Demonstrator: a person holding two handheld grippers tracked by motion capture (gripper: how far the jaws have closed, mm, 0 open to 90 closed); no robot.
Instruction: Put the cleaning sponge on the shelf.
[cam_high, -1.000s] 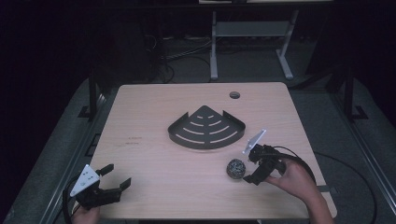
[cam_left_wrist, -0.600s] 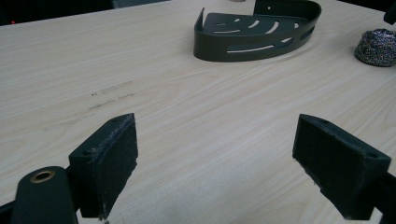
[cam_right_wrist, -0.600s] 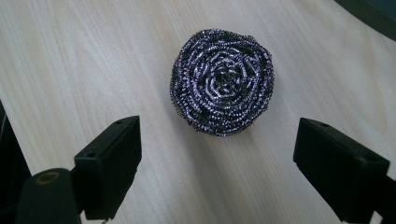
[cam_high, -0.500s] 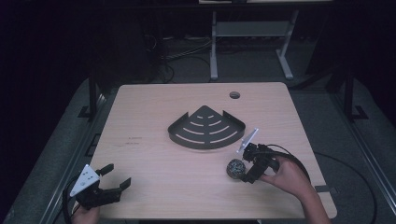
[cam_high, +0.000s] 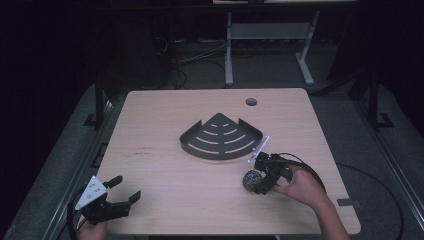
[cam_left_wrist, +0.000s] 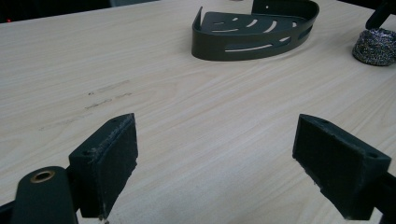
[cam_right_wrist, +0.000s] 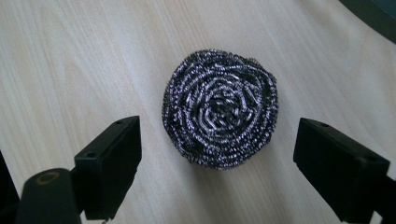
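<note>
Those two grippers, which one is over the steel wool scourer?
The right gripper, held by the hand at the table's right side. Its open jaws point down at the steel wool scourer; the left gripper sits open over bare table.

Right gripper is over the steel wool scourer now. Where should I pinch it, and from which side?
Pinch the round coiled steel-wool scourer across its middle, coming straight down from above. It lies flat on the light wooden table, and the open right gripper already spans it, so either side offers the same springy edge.
</note>
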